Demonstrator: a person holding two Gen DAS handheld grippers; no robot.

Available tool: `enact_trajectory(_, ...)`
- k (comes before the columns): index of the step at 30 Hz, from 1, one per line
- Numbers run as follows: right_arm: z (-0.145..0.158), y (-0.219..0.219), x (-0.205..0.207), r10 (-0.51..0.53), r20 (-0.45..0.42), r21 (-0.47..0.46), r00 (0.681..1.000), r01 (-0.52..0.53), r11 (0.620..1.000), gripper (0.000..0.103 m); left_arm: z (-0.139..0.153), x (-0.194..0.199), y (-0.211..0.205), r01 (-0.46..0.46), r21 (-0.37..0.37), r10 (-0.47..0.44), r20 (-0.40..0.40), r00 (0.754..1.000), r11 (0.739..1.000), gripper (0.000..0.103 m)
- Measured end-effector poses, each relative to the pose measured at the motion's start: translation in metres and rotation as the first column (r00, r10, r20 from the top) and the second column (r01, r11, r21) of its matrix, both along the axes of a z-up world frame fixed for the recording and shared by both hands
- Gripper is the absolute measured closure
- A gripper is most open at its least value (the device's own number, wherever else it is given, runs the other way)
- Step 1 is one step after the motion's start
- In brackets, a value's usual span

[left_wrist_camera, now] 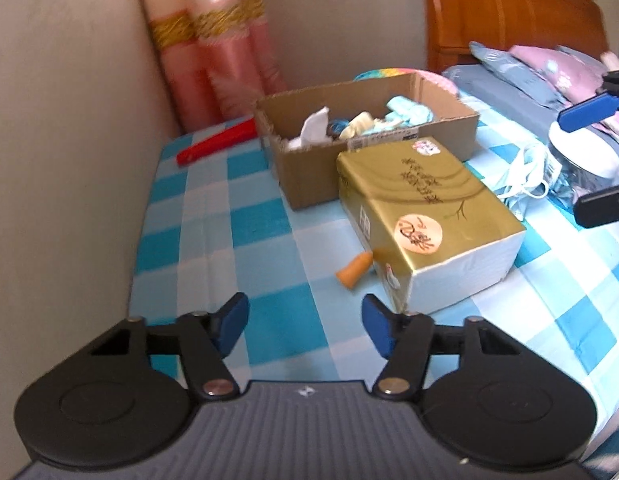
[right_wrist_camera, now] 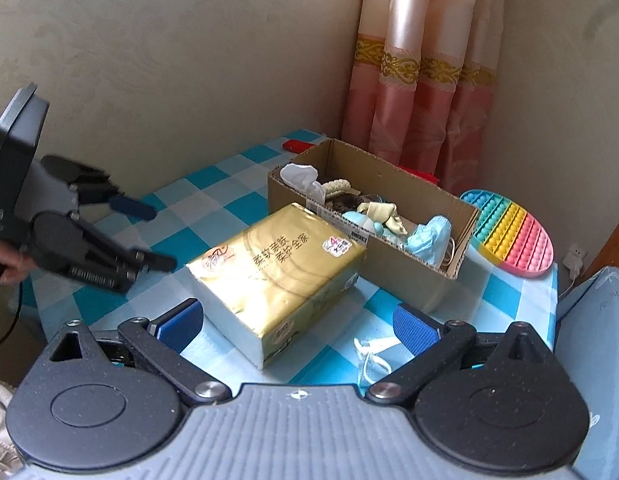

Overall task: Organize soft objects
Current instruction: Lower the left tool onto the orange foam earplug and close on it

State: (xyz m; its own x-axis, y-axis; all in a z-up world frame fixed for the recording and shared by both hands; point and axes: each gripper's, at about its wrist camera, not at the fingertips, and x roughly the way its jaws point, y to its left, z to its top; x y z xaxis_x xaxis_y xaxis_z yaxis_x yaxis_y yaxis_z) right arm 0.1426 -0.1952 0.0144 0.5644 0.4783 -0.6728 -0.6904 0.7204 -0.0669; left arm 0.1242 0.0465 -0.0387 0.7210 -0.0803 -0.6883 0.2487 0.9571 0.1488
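A gold tissue pack (left_wrist_camera: 425, 216) (right_wrist_camera: 277, 276) lies on the blue checked table (left_wrist_camera: 237, 240) in front of an open cardboard box (left_wrist_camera: 309, 168) (right_wrist_camera: 413, 264) holding several soft items. A small orange soft piece (left_wrist_camera: 354, 272) lies by the pack's near corner. A white face mask (left_wrist_camera: 525, 176) (right_wrist_camera: 373, 356) lies to the pack's right. My left gripper (left_wrist_camera: 305, 326) (right_wrist_camera: 149, 236) is open and empty above the table, short of the orange piece. My right gripper (right_wrist_camera: 297, 328) (left_wrist_camera: 589, 160) is open and empty, its jaws either side of the pack's near end.
A red object (left_wrist_camera: 217, 142) (right_wrist_camera: 295, 145) lies at the table's far side by the wall. A rainbow pop-it toy (right_wrist_camera: 513, 236) lies right of the box. Pink curtains (right_wrist_camera: 421, 80) hang in the corner. A bed with pillows (left_wrist_camera: 541, 72) is on the right.
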Motion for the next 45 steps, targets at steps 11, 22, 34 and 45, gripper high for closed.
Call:
enact_trajectory(11,-0.011,-0.015,0.001,-0.018,-0.044,0.007,0.999,0.019,1.0,0.001,-0.016,0.029,-0.005,0.123,-0.019,-0.124,-0.034,0.992,0.992,0.067)
enact_trajectory(22,-0.019,-0.015,0.006,-0.038,-0.074,0.022,0.997,0.039,0.999,0.001,-0.028,0.048,0.004,0.043,-0.03,-0.045,-0.052,0.998,0.999,0.068)
enact_trajectory(34,-0.023,-0.013,0.008,-0.044,-0.087,0.02,0.995,0.046,0.999,0.001,-0.023,0.056,0.017,0.005,-0.175,-0.015,-0.058,0.998,0.985,0.068)
enact_trajectory(45,-0.025,-0.011,0.006,-0.046,-0.1,0.019,0.994,0.048,0.999,0.001,-0.032,0.064,0.029,-0.084,-0.113,0.075,-0.082,0.994,0.99,0.067)
